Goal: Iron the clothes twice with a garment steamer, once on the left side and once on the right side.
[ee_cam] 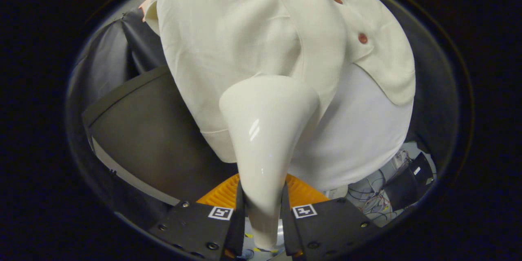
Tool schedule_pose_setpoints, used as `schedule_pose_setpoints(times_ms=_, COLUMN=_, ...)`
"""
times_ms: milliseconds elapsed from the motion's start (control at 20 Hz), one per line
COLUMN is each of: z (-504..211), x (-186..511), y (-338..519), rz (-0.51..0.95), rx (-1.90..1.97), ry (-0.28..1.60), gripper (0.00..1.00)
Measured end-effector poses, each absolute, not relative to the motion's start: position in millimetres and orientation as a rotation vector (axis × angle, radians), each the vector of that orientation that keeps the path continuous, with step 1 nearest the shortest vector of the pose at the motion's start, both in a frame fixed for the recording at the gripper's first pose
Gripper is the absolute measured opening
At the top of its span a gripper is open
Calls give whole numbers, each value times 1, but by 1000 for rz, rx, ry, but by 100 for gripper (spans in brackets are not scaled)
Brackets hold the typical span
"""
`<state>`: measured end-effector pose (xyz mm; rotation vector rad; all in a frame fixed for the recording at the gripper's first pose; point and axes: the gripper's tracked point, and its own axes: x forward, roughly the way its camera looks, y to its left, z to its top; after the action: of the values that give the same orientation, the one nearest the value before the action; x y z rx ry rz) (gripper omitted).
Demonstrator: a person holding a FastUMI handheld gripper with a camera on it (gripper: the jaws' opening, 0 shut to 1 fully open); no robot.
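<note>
Glossy steamer (pixel 267 130) is pinched in my gripper (pixel 263 216), head against the shirt (pixel 228 40); its smooth handle may slip if I tilt

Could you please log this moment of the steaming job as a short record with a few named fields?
tool: white garment steamer, handle running back between the fingers, wide head pointing ahead
gripper: gripper shut on the garment steamer, one finger pressing each side of the handle
garment: cream shirt with reddish buttons, hanging just beyond the steamer head
head-to-cloth contact: head lies over the shirt's lower part; touching or apart cannot be told
under the shirt: a plain white layer below the hem
beneath the handle: orange ribbed object
</note>
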<state>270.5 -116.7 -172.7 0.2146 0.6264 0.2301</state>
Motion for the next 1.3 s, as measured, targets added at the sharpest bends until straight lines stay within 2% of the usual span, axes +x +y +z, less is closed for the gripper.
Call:
schedule_pose_setpoints(times_ms=300, z=-165, x=267, y=-119, rz=216, rx=229, ry=662, gripper=39)
schedule_pose_setpoints(times_ms=550, z=-119, x=286, y=-127, rz=254, rx=178, ry=549, gripper=35)
schedule_pose_setpoints(times_ms=850, z=-20, x=303, y=-151, rz=235, rx=134, ry=446, gripper=34)
schedule_pose_setpoints(times_ms=1300, z=129, x=363, y=-236, rz=177, rx=48, ry=296, gripper=34)
